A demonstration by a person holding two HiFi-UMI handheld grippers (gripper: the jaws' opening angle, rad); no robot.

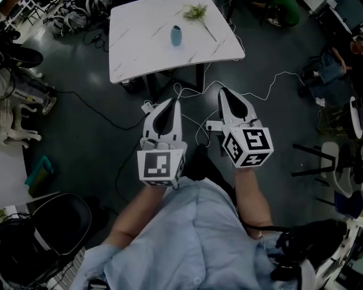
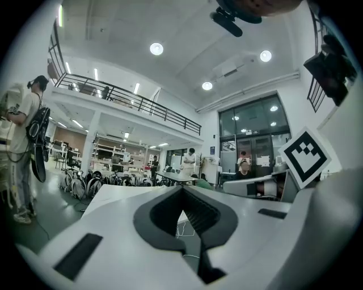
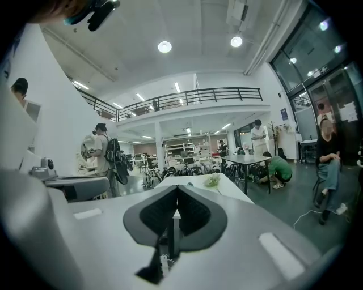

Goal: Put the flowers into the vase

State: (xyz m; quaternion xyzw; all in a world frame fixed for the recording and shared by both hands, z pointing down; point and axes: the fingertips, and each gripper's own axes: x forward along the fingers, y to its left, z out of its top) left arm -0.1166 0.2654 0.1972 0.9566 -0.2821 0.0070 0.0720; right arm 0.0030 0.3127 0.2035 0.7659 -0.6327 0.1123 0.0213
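A small blue vase stands upright near the middle of a white marble-look table at the top of the head view. A green sprig of flowers with a long stem lies on the table behind and to the right of it. Both grippers hover over the dark floor, short of the table's near edge. My left gripper is shut and empty, as is my right gripper. In the right gripper view the flowers show just past the shut gripper. The left gripper looks level across the tabletop.
White cables and a power strip lie on the floor between me and the table. A black chair stands at lower left, stools at right. People stand and sit further off in the room.
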